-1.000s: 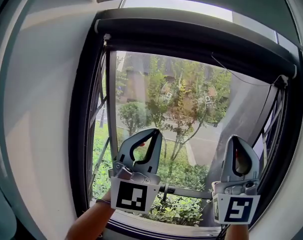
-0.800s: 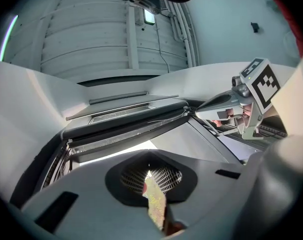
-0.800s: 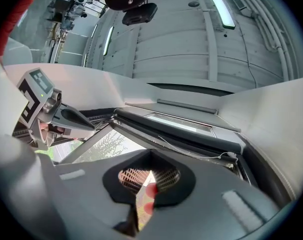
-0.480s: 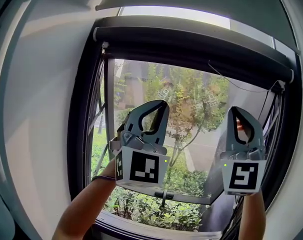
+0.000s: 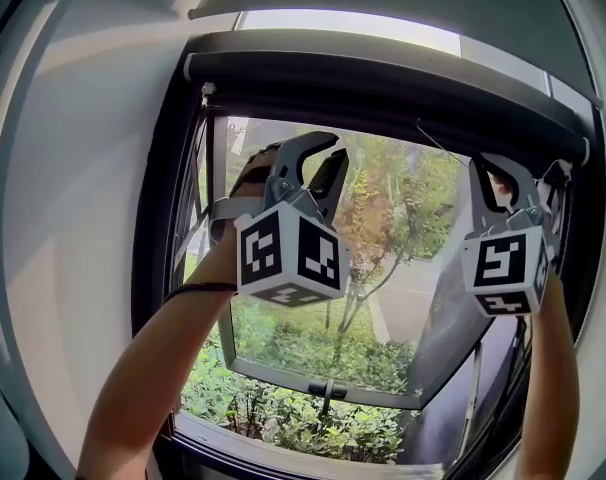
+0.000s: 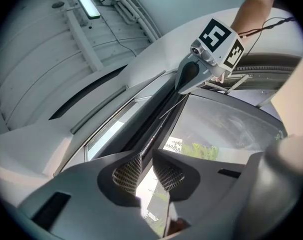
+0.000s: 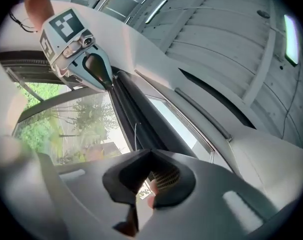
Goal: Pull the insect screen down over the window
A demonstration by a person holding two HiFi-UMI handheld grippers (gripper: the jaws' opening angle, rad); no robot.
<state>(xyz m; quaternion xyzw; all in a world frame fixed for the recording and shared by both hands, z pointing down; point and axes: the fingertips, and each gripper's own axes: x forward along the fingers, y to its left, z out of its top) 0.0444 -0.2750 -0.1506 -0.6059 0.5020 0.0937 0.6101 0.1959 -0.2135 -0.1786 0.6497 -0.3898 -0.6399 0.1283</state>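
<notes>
Head view: the insect screen [image 5: 383, 80] sits rolled up in its dark casing across the top of the window [image 5: 383, 298], at 12 o'clock. The left gripper [image 5: 331, 156] is held up just below it at 11 o'clock. The right gripper [image 5: 498, 166] is at 2 o'clock, near the casing's right end.

Left gripper view: its fingers [image 6: 125, 170] stand slightly spread, with only glass showing in the gap. The casing runs toward 1 o'clock.

Right gripper view: the fingers [image 7: 166, 176] are pressed together, and the casing runs toward 11 o'clock.
</notes>
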